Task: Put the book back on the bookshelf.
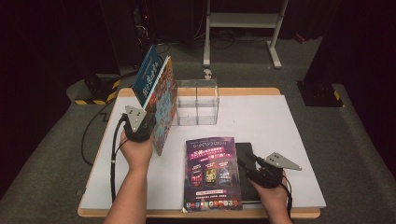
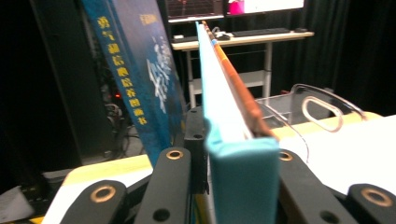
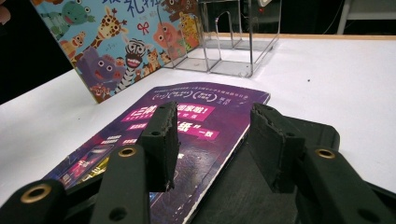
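Note:
My left gripper (image 1: 148,122) (image 2: 231,154) is shut on the lower edge of a thick children's book (image 1: 164,100) (image 2: 224,107) (image 3: 126,42) with cartoon animals on its cover, held upright and tilted above the table's left side. A blue book (image 1: 145,74) (image 2: 135,70) leans just outside the left jaw; what holds it is hidden. A purple magazine (image 1: 212,172) (image 3: 196,107) lies flat near the front edge, with a black book (image 1: 243,151) (image 3: 238,186) beside and partly under it. My right gripper (image 1: 247,164) (image 3: 217,135) is open, its jaws straddling the magazine's right edge and the black book.
A clear acrylic box (image 1: 197,102) (image 2: 317,107) (image 3: 233,42) with a divider stands at the back of the white table (image 1: 271,121), right of the held book. Behind the table are a white metal stand (image 1: 243,21) and a yellow-and-black striped base (image 1: 95,95).

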`<control>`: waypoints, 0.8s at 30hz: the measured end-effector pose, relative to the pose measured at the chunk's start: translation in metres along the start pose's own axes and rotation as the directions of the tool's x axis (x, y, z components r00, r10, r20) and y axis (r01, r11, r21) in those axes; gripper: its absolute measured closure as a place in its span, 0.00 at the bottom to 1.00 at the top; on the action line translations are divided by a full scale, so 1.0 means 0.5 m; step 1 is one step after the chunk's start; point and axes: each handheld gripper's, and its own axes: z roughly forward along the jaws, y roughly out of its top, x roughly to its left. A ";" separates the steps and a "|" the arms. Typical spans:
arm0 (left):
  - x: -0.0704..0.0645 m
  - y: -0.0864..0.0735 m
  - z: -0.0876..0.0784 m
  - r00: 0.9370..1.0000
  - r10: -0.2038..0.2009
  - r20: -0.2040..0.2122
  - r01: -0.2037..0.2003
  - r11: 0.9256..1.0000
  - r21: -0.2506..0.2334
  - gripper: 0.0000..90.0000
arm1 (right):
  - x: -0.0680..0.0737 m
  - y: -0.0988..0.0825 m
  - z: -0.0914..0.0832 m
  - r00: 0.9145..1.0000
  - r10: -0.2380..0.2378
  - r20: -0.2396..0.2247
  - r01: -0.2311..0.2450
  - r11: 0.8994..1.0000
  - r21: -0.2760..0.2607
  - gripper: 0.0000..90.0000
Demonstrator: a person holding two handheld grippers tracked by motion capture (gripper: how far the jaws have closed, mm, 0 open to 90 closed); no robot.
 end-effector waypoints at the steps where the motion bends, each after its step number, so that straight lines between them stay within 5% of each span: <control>1: 0.000 0.000 0.001 1.000 0.003 -0.005 -0.003 1.000 -0.002 0.86 | 0.000 0.000 0.000 1.000 0.001 0.000 -0.001 1.000 -0.001 0.58; 24: -0.004 0.004 0.036 0.998 -0.002 -0.059 0.001 1.000 -0.017 0.86 | 0.003 0.001 -0.001 1.000 0.001 -0.009 -0.001 1.000 -0.005 0.58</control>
